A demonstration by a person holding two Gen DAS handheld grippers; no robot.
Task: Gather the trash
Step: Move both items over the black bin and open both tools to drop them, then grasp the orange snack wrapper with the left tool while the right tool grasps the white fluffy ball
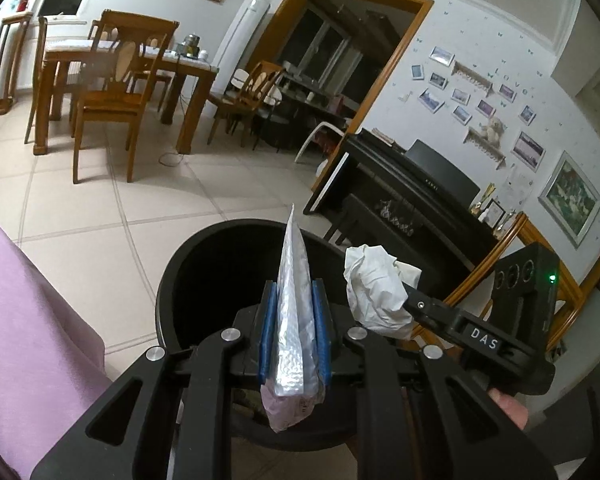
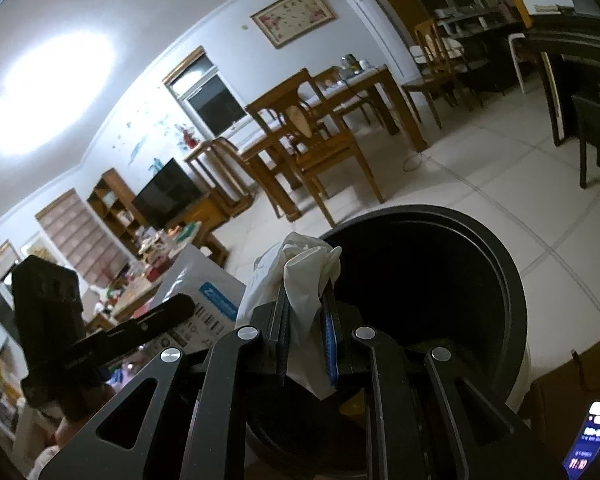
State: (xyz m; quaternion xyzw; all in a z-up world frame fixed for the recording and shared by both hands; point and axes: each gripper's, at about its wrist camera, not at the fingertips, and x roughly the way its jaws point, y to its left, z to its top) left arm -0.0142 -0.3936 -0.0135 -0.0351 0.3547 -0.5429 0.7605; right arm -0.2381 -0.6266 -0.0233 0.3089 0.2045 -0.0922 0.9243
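Note:
My left gripper [image 1: 295, 292] is shut on a silver bubble mailer [image 1: 294, 320] and holds it upright over the open black trash bin [image 1: 188, 264]. My right gripper [image 2: 308, 300] is shut on a crumpled white tissue [image 2: 304, 280] beside the mouth of the same bin [image 2: 512, 280]. In the left wrist view the right gripper [image 1: 410, 298] comes in from the right with the tissue [image 1: 374, 288] at the bin's right rim. In the right wrist view the left gripper [image 2: 180, 304] and the mailer [image 2: 204, 296] show at the left.
A wooden dining table with chairs [image 1: 112, 76] stands across the tiled floor. A black piano [image 1: 420, 184] stands at the right wall. A purple cloth [image 1: 24, 320] lies at the left. A lit phone [image 2: 592, 444] shows at the lower right.

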